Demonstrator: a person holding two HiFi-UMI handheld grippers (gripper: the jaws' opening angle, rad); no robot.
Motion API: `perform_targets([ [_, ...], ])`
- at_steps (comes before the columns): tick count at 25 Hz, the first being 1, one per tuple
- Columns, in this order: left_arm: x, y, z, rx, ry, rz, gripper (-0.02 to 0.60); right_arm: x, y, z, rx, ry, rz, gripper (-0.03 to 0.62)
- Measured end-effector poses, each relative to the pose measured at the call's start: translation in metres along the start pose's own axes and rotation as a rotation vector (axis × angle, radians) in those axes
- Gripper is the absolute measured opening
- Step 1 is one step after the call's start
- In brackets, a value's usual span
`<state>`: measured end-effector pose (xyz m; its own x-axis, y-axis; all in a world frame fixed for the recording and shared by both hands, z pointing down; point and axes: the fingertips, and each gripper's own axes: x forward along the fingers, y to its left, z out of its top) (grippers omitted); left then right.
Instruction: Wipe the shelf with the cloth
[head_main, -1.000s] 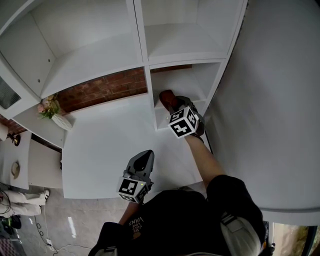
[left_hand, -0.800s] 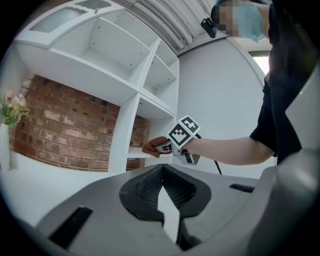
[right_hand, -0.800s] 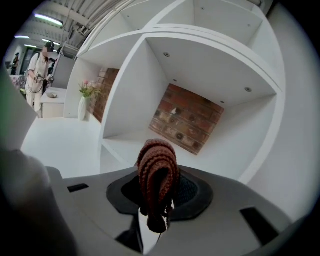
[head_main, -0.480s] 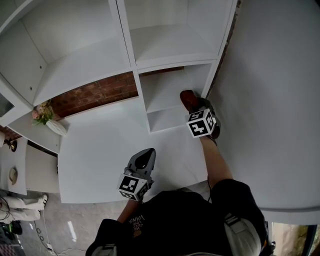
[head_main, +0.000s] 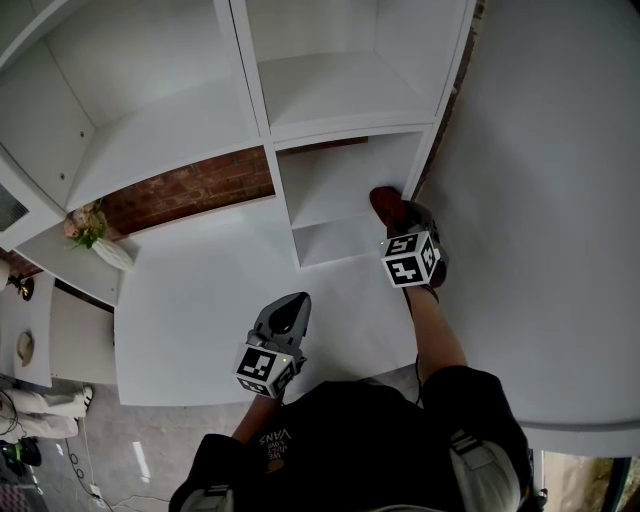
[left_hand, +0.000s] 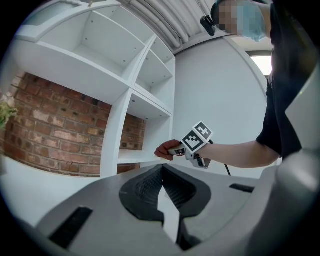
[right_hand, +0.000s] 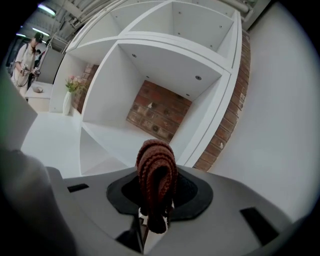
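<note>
The right gripper (head_main: 401, 217), jaws clamped on the brown cloth (head_main: 386, 203), has slid rightward along the lower shelf (head_main: 325, 195) over the last second. The cloth now sits at the shelf's right end, against the side wall.

- a homely room set, apparently built inside a big hall
- room side: white shelf unit (head_main: 330, 90), brick wall (head_main: 190, 185) behind it, vase of flowers (head_main: 100, 240) on a white ledge
- hall side: ribbed metal roof (left_hand: 162, 17), strip lights (right_hand: 47, 9), cables (head_main: 95, 482) on the floor (head_main: 150, 440), a person (right_hand: 25, 55) standing further off
</note>
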<state>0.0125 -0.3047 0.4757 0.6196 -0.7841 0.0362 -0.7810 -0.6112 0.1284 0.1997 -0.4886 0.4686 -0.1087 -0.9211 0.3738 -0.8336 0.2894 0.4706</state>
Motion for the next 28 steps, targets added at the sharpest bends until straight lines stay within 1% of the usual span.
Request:
perform_targets([
  [3, -0.002, 0.006, 0.006, 0.011, -0.009, 0.013, 0.006, -0.014, 0.003, 0.007, 0.023, -0.048, -0.003, 0.096],
  [7, -0.007, 0.014, 0.015, 0.029, -0.026, 0.028, 0.006, -0.039, 0.009, 0.015, 0.024, -0.126, -0.027, 0.096],
  [10, -0.012, 0.019, 0.020, 0.039, -0.038, 0.036, 0.006, -0.061, 0.018, 0.016, 0.055, -0.175, -0.024, 0.095],
  [15, -0.025, 0.023, 0.020, 0.045, -0.042, 0.034, 0.006, -0.099, 0.042, 0.016, 0.077, -0.240, -0.011, 0.095],
  [22, -0.042, 0.020, 0.011, 0.041, -0.027, 0.003, 0.006, -0.150, 0.071, 0.003, 0.138, -0.263, 0.012, 0.095],
  [28, -0.058, 0.015, 0.001, 0.029, -0.005, -0.029, 0.006, -0.182, 0.089, -0.016, 0.183, -0.235, 0.007, 0.095],
])
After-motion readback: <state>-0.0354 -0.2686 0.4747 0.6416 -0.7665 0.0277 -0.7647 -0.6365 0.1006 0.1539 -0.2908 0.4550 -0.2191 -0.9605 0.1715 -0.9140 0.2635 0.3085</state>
